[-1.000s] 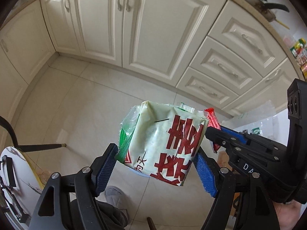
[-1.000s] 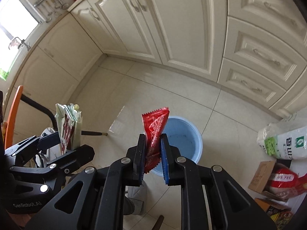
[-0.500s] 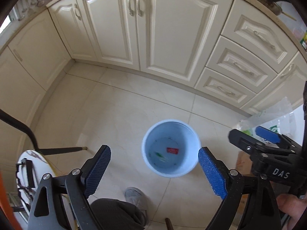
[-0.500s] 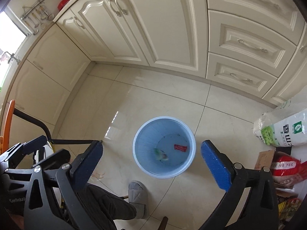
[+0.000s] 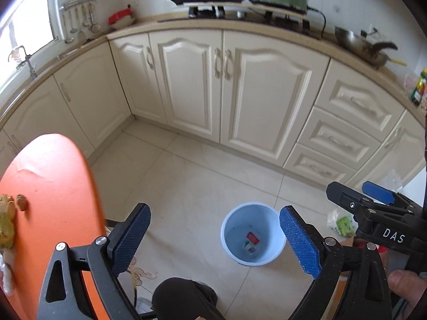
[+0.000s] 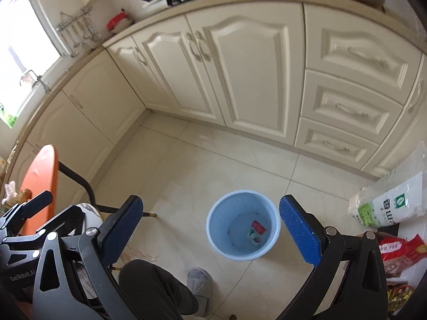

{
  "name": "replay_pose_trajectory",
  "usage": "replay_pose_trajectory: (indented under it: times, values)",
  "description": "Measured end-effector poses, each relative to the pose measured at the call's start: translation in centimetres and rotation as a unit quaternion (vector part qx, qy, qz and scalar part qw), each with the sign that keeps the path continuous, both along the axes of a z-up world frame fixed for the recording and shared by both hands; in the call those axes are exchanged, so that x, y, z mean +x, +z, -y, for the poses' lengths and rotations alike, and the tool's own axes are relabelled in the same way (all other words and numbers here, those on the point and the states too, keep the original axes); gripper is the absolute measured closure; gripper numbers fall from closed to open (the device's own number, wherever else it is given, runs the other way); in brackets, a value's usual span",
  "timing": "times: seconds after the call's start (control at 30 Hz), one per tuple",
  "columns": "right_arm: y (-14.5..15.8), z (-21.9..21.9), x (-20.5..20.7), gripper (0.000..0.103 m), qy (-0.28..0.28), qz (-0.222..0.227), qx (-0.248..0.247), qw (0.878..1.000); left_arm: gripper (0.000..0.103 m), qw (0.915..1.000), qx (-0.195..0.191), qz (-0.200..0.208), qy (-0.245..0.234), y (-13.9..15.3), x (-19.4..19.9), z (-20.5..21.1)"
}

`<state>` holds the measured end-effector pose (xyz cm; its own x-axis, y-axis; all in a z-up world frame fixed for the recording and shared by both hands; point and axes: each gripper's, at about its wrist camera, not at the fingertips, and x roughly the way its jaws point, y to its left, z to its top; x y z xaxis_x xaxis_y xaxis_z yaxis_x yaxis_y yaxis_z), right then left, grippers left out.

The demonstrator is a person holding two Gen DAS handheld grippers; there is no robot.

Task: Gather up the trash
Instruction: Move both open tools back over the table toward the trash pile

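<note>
Trash lies at the bottom of the pale blue bin [image 6: 242, 225] on the kitchen floor: a red wrapper [image 6: 258, 226] and a crumpled green-and-white packet [image 6: 253, 236] touching it at its 7 o'clock side, seen from the right wrist view. From the left wrist view the same pair shows deep in the bin [image 5: 253, 233], the red wrapper [image 5: 252, 238] uppermost and the green-and-white packet [image 5: 248, 248] just below.

The left gripper [image 5: 214, 242] is empty, its jaws opening with nothing between them; the right gripper [image 6: 210, 229] stands released and wide, likewise holding nothing. Both hang above the bin, which shows between the right gripper's blue pads and sits near the left gripper's right-hand pad.

By this evidence two pieces are delivered. What remains looks to be on the orange surface [image 5: 50, 213] at 9 o'clock in the left view, where yellowish scraps [image 5: 6, 226] sit at the edge (too blurred to say what they are, or whether they count as trash). The bags [image 6: 392, 205] on the floor at 3 o'clock in the right view look like full groceries, not litter.

The red wrapper's long axis runs from 10 o'clock to 4 o'clock in the right view, lying flat; which end is its top cannot be told.
</note>
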<state>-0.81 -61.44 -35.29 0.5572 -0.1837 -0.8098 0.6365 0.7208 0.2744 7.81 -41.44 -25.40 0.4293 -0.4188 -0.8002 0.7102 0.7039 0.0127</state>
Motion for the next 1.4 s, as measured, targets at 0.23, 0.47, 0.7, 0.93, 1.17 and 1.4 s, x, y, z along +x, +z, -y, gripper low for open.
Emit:
replay_pose_trajectory:
  times: [0.23,0.47,0.7,0.93,1.17,1.4]
  values:
    - [7.3,-5.7,2.0,0.0,0.038,0.067,-0.042,0.996,0.002,0.9959,-0.056,0.061,0.038,6.4,-3.4,-8.8]
    - [13.3,-12.2,4.8,0.0,0.098,0.12,-0.072,0.985,0.001,0.9842,-0.097,0.111,0.098,11.6,-8.7,-19.2]
    - [17.8,-19.2,7.2,0.0,0.161,0.16,-0.099,0.969,0.001,0.9692,-0.125,0.137,0.161,14.0,-15.6,-29.2]
    - [20.0,-25.2,8.3,0.0,0.212,0.188,-0.114,0.952,0.001,0.9479,-0.136,0.174,0.23,16.5,-20.5,-35.8]
    - [21.7,-31.8,9.3,0.0,0.27,0.205,-0.136,0.931,0.001,0.9261,-0.135,0.199,0.291,18.4,-23.5,-39.0]
    - [22.6,-37.3,9.9,0.0,0.315,0.215,-0.157,0.911,0.001,0.9081,-0.136,0.207,0.338,19.5,-26.0,-41.3]
